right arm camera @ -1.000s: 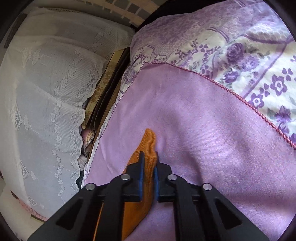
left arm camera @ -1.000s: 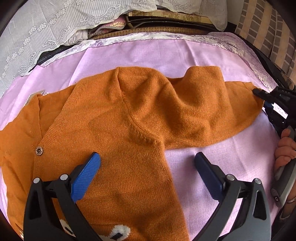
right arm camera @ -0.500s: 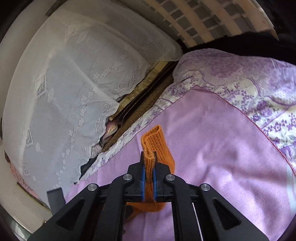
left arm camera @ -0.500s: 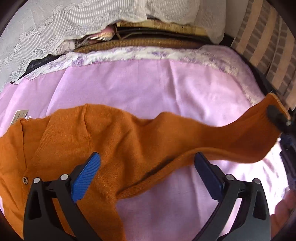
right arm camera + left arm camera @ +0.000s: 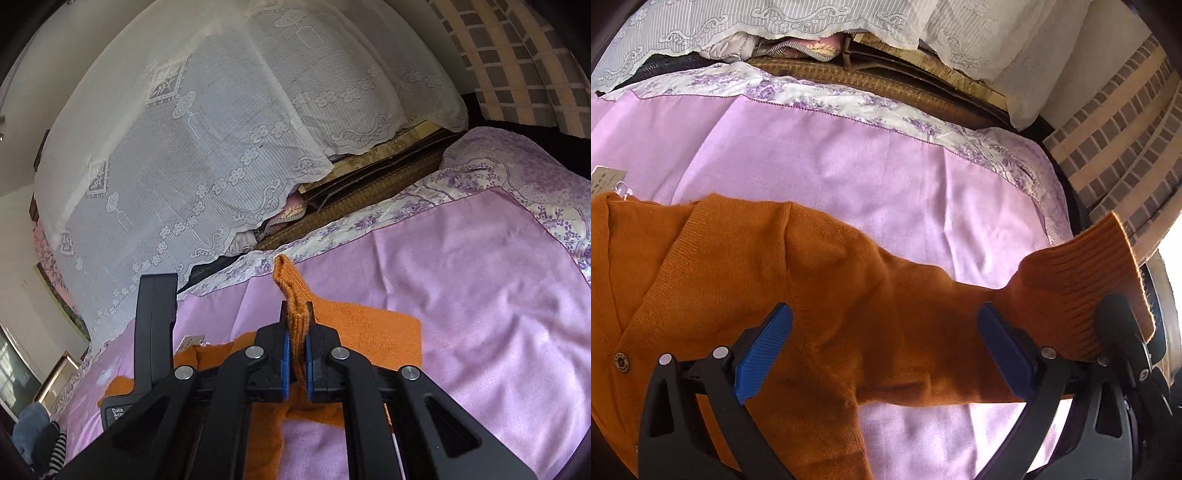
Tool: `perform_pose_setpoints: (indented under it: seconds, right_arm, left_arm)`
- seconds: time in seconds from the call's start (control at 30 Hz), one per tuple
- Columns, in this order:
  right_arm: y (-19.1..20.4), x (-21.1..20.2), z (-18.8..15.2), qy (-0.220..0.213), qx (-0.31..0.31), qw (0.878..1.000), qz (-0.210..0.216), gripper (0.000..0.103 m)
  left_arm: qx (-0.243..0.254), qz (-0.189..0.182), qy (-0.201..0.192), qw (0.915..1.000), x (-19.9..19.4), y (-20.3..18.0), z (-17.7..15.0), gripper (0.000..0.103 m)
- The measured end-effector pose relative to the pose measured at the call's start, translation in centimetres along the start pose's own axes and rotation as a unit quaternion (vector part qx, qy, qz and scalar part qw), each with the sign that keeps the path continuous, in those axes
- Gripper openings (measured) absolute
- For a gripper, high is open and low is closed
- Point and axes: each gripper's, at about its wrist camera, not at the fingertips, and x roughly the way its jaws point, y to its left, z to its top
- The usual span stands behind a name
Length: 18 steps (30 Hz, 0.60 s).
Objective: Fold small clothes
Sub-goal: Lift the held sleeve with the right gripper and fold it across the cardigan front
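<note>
An orange knitted cardigan (image 5: 720, 266) lies on the pink sheet (image 5: 849, 166), with a button (image 5: 621, 361) on its front. Its right sleeve is lifted off the sheet and stretched sideways. My right gripper (image 5: 295, 326) is shut on the ribbed cuff (image 5: 286, 277), which sticks up above the blue pads. In the left wrist view the same cuff (image 5: 1082, 280) hangs at the right with the right gripper (image 5: 1115, 321) clamped on it. My left gripper (image 5: 884, 343) is open and hovers over the sleeve and shoulder, nothing between its blue pads (image 5: 764, 347).
A floral purple border (image 5: 849, 99) edges the sheet. Behind it are a woven mat (image 5: 886, 85) and a white lace cover (image 5: 221, 129). A brick-pattern wall (image 5: 1126, 122) stands on the right. A paper tag (image 5: 605, 181) lies by the collar. Striped clothes (image 5: 51, 454) sit far left.
The right gripper has lifted the cuff off the sheet and carried it up and inward, rolling as it went. The sleeve now hangs stretched. The left gripper rose a little and stayed open.
</note>
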Motion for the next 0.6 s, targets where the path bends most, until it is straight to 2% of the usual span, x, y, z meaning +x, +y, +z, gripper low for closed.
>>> perform_pose_setpoints:
  seconds: [0.1, 0.23, 0.37, 0.6]
  right_arm:
    - [1.6, -0.1, 0.1, -0.002, -0.011, 1.0, 0.001, 0.007]
    - [4.4, 0.2, 0.3, -0.004, -0.011, 1.0, 0.02, 0.007]
    - [8.6, 1.0, 0.0, 0.002, -0.026, 0.998, 0.051, 0.007]
    - [15.5, 4.2, -1.4, 0.038, -0.046, 0.993, 0.105, 0.007]
  left_arm:
    - [0.022, 0.023, -0.035, 0.9989, -2.1, 0.4, 0.2, 0.098]
    - [0.024, 0.033, -0.063, 0.9972, -5.3, 2.2, 0.7, 0.098]
    - [0.008, 0.045, -0.086, 0.9953, -8.5, 5.9, 1.4, 0.098]
    - [-0.02, 0.092, -0.118, 0.9886, -13.6, 13.0, 1.5, 0.098]
